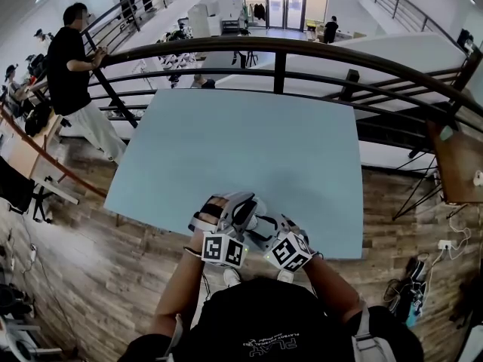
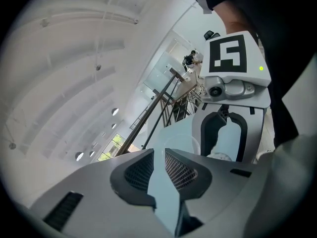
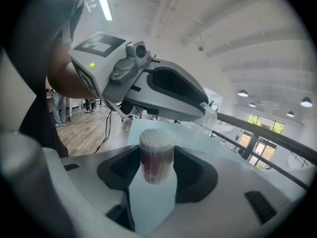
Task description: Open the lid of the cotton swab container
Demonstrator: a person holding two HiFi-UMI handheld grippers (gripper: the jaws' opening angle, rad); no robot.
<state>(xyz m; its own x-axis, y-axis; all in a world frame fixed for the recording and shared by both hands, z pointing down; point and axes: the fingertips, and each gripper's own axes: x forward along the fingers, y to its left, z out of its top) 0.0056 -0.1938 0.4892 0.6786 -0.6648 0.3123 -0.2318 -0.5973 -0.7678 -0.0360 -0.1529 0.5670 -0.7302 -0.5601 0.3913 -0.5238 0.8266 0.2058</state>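
Right gripper (image 3: 157,170): closed on the cotton swab container (image 3: 157,152), which is clamped between the two dark pads.
Cotton swab container: a clear tube with a reddish band, held upright and off the table. White swab heads are seen uncovered at its top. It is slightly blurred.
Left gripper (image 2: 159,155): held just beside the right gripper, on its left. Its jaws are drawn in to a narrow slit, and the lid (image 3: 208,115) appears to be pinched at their tips.
Lid: clear plastic, seen only faintly. It is kept apart from the container, above it and to the right in the right gripper view.
Marker cubes: one is carried on each gripper, at the left (image 1: 224,250) and at the right (image 1: 290,252), side by side.
Table (image 1: 249,149): light blue. Both grippers are held over its near edge, about the middle.
Floor (image 1: 98,240): wooden planks are seen around the table.
Railing (image 1: 279,47): dark and curved, run past the table's far edge.
Bystander (image 1: 72,74): seen standing at the railing, beyond the table's far left corner.
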